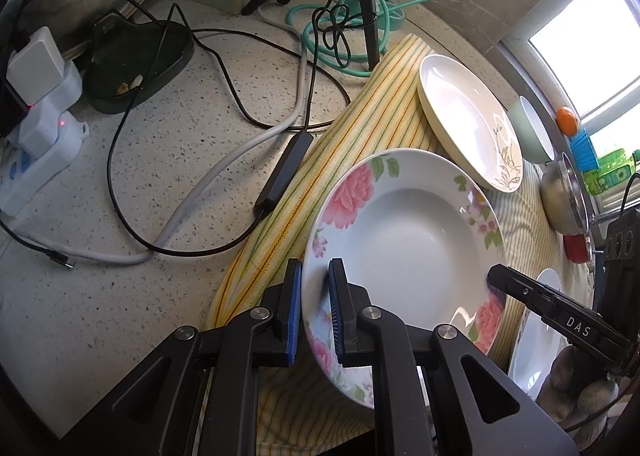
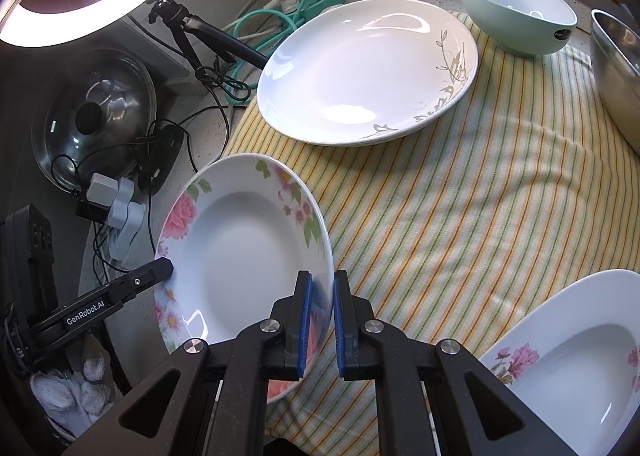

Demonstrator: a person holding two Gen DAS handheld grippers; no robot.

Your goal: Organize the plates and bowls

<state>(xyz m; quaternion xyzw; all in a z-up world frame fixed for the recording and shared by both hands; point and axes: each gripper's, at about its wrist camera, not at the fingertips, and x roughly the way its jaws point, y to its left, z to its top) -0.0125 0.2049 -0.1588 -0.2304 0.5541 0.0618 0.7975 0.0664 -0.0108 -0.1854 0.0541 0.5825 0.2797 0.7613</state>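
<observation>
Pinching opposite rims of the pink-flowered plate (image 1: 404,232) (above the striped cloth (image 2: 460,208)): left tool (image 1: 315,308) and right tool (image 2: 320,320).

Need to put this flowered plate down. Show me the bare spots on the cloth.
Free: the striped cloth between the leaf plate, steel bowl and second flowered plate. Crowded: the counter left of the held flowered plate, full of cables.
</observation>
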